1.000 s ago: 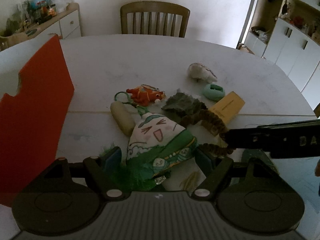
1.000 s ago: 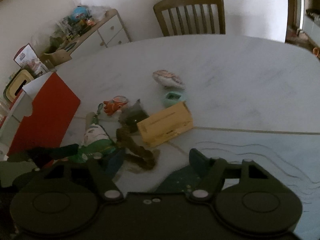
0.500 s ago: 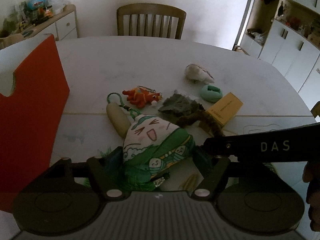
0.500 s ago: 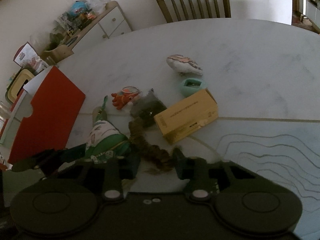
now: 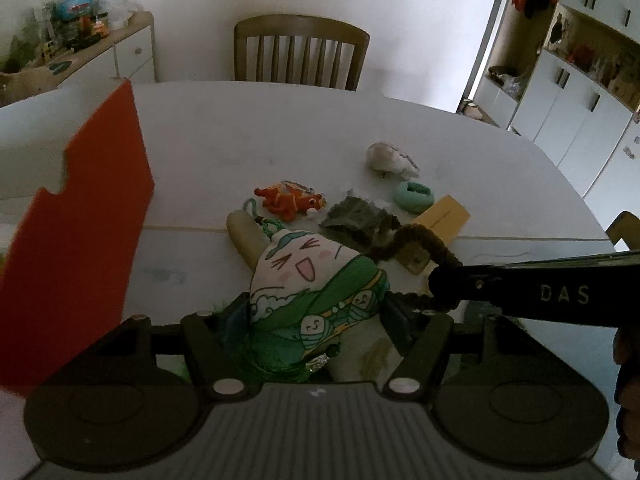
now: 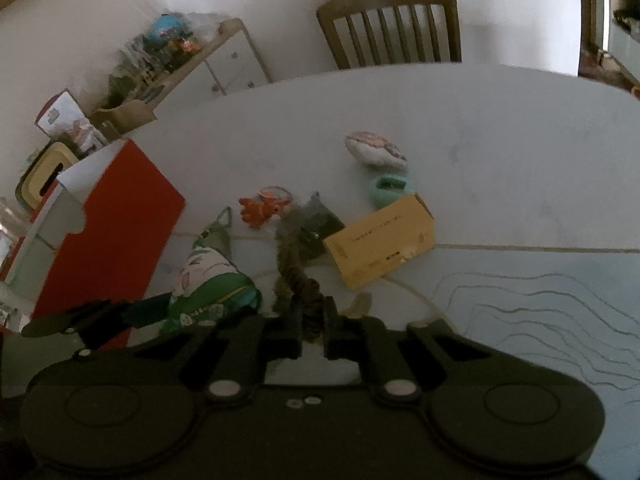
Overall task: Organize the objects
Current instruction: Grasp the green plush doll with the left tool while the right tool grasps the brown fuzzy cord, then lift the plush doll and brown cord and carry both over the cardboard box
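A white-and-green cartoon-face pouch (image 5: pixel 316 276) lies on the table between my left gripper's (image 5: pixel 316 314) fingers. The jaws are closing and both pads touch its sides. In the right wrist view the same pouch (image 6: pixel 212 280) lies at the lower left, with the left gripper (image 6: pixel 136 314) at its near end. My right gripper (image 6: pixel 311 314) is shut on a brown fuzzy loop (image 6: pixel 298 272). From the left wrist it shows as a black bar (image 5: pixel 444 284) coming in from the right, pinching that loop (image 5: pixel 420 236), which arches up.
A red-and-white box (image 5: pixel 76 240) stands open at the left. Beyond the pouch lie an orange fish toy (image 5: pixel 290 200), a beige cylinder (image 5: pixel 244 236), a grey cloth (image 5: pixel 352 216), a mint ring (image 5: pixel 414 196), a yellow carton (image 6: pixel 384 240) and a shell-shaped plush (image 5: pixel 390 158). A chair (image 5: pixel 300 52) stands behind.
The right gripper's jaws went from wide apart to shut on the brown loop, and it slid left toward the pouch. The left jaws narrowed around the pouch.
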Action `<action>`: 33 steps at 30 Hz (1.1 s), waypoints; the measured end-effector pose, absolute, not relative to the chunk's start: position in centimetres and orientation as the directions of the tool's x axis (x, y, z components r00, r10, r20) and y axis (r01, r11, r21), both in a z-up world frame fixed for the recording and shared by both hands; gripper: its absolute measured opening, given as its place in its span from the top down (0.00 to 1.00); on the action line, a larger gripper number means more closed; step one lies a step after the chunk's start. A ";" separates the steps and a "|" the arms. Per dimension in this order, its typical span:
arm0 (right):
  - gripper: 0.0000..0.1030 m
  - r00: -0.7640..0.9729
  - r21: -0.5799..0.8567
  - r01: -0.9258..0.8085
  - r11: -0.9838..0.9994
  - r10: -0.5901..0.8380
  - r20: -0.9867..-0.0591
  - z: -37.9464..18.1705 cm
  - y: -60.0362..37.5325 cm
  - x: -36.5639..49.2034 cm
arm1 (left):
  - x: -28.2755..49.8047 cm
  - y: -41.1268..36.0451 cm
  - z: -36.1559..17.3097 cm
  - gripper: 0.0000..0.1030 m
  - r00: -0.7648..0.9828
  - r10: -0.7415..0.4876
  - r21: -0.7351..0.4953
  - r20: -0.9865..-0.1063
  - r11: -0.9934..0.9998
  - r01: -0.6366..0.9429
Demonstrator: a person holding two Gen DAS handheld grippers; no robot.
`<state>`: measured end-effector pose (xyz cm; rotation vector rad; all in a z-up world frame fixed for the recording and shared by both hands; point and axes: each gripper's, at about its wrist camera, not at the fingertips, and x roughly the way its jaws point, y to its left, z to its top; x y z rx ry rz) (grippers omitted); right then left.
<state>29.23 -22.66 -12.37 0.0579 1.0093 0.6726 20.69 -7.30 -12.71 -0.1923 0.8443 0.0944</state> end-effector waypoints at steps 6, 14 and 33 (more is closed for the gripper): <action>0.94 0.385 0.326 -0.512 0.795 0.551 -0.741 -10.3 -23.0 27.9 | 19.1 -7.1 -10.5 0.34 0.663 -0.007 -0.134 -0.748 0.981 -0.140; 0.94 0.405 0.336 -0.512 0.791 0.567 -0.718 -7.5 -23.9 26.0 | 16.7 -6.5 -6.9 0.34 0.661 -0.055 -0.148 -0.748 0.985 -0.086; 0.94 0.459 0.328 -0.527 0.784 0.588 -0.666 -1.6 -21.9 21.3 | 12.6 1.6 1.3 0.34 0.681 -0.097 -0.182 -0.725 0.982 -0.054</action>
